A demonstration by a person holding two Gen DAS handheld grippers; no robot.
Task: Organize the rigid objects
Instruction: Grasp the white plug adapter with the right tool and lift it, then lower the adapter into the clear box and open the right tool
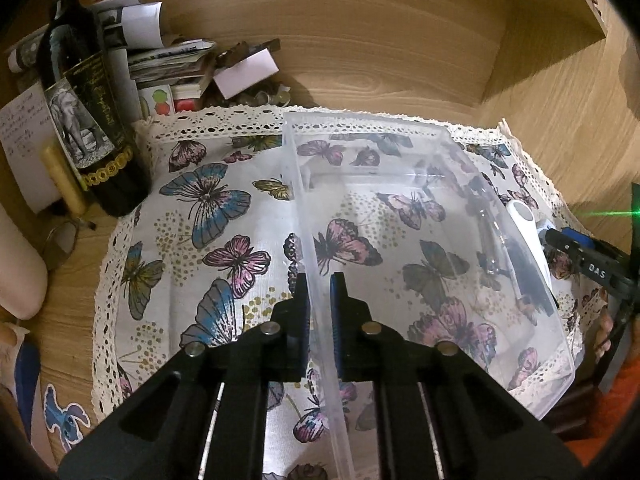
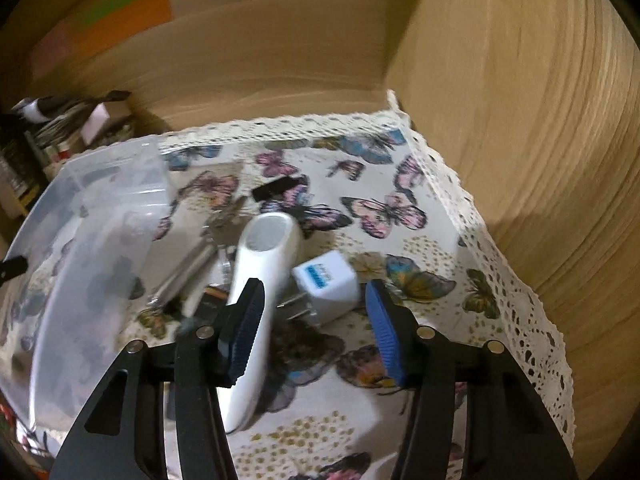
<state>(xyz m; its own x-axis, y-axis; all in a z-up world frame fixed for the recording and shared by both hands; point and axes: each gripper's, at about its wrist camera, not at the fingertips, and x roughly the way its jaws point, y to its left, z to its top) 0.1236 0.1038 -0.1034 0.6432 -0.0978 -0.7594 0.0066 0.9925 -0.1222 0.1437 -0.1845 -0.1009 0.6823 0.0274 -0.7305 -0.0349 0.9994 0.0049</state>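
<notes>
A clear plastic box [image 1: 420, 216] stands on the butterfly cloth [image 1: 200, 208]. My left gripper [image 1: 319, 304] is shut on the box's near left wall. In the right wrist view the box [image 2: 92, 240] is at the left. Beside it lie a white handheld device [image 2: 260, 264], a white plug adapter [image 2: 326, 280], a metal pen-like thing [image 2: 188, 272] and a small black item [image 2: 276, 189]. My right gripper [image 2: 316, 320] is open, above the adapter and the white device. The right gripper also shows at the right edge of the left wrist view [image 1: 592, 264].
A dark wine bottle [image 1: 88, 120] stands at the cloth's left edge, with papers and small boxes [image 1: 172, 64] behind it. Wooden walls [image 2: 520, 120] close in behind and on the right. Glasses [image 1: 60, 240] lie on the wood at left.
</notes>
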